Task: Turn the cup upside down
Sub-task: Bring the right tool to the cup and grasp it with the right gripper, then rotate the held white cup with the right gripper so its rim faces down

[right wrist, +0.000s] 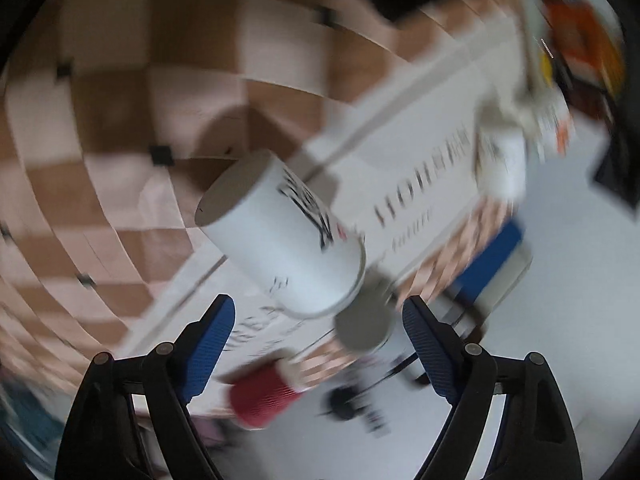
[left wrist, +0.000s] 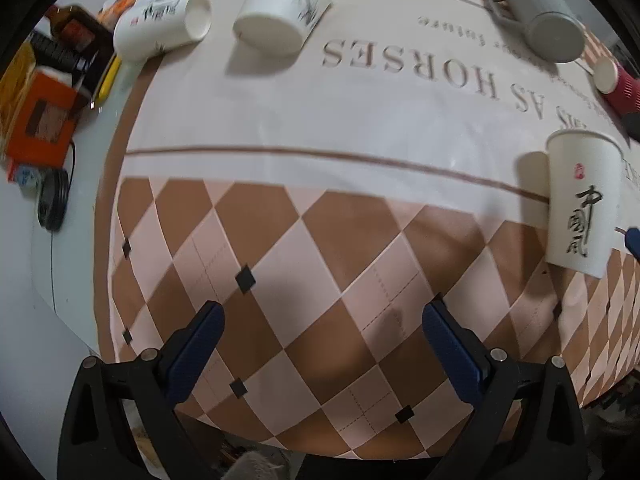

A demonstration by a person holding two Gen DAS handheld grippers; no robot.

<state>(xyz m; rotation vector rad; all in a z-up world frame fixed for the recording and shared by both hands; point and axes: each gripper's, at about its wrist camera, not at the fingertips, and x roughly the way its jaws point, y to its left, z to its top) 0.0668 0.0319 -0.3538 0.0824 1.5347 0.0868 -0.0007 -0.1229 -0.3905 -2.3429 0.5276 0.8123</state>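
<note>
A white paper cup with black calligraphy [left wrist: 580, 204] stands on the checkered cloth at the right of the left wrist view, narrow end down as far as I can tell. The same cup [right wrist: 284, 236] shows in the blurred right wrist view, just ahead of the fingers, apart from them. My left gripper [left wrist: 322, 340] is open and empty over the checkered part of the cloth, well left of the cup. My right gripper [right wrist: 318, 328] is open and empty; one blue fingertip of it [left wrist: 634, 240] shows at the cup's right side.
Two white printed cups [left wrist: 288, 0] [left wrist: 160, 26] lie on their sides at the back. A grey mug [left wrist: 540, 16] and a red ribbed cup [left wrist: 618, 84] lie at the back right. Boxes and a bottle [left wrist: 48, 92] crowd the white table at the left.
</note>
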